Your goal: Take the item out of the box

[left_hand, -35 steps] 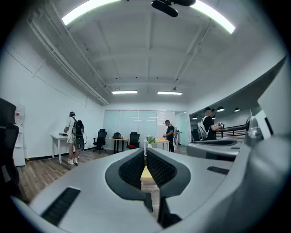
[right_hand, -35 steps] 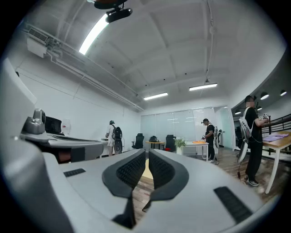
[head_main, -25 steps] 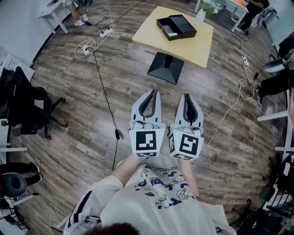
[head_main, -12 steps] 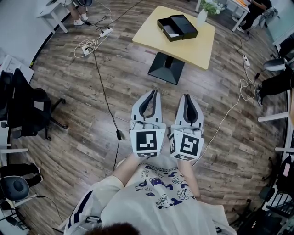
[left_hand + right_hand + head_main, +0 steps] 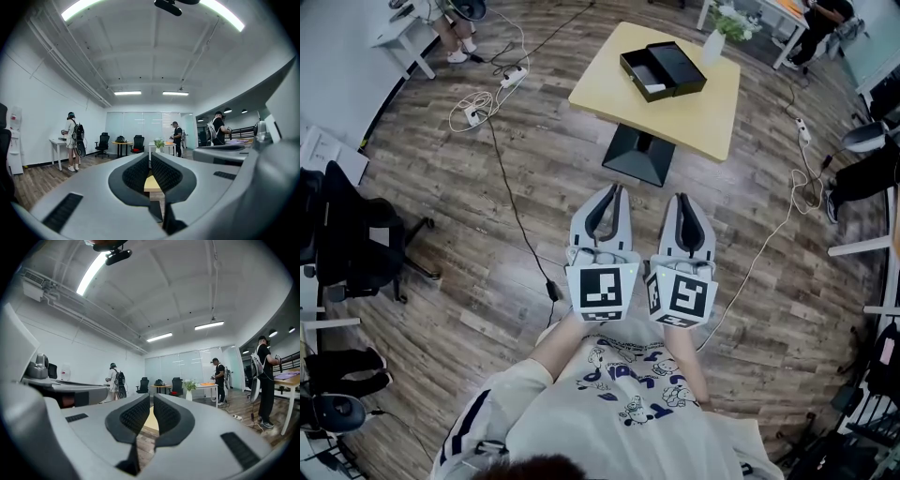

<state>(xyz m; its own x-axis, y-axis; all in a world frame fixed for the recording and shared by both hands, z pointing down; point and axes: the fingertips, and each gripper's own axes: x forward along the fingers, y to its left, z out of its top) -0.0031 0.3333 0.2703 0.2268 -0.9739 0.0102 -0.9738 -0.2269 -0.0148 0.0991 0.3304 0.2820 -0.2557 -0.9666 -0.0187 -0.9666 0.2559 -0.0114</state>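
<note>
The box [image 5: 664, 70] is sitting open on the yellow table [image 5: 698, 108] at 12 o'clock in the head view, its two black halves lying side by side. A small pale item [image 5: 653, 88] is lying in the left half (too small to tell what it is). A vase with a plant [image 5: 715, 39] is standing just beside the box, toward 1 o'clock. The table's dark base [image 5: 637, 155] is resting on the wooden floor [image 5: 487, 281].

Well apart from the table, toward 6 o'clock, the person is holding both grippers level and side by side, pointing at 12 o'clock, forearms [image 5: 558, 342] drawn in close to the printed shirt [image 5: 623, 403]. The left gripper [image 5: 615, 188] is keeping its jaws pressed together with nothing between them, and the left gripper view is showing only a sliver of the tabletop past the tips [image 5: 150, 157]. The right gripper [image 5: 682, 197] is likewise pressed together and empty (its own view confirms this [image 5: 152, 398]). The marker cubes [image 5: 602, 291] are facing up at the camera.

A cable [image 5: 511, 187] is trailing across the floor at 10 o'clock, and a black office chair [image 5: 356, 234] is standing at 9 o'clock.
</note>
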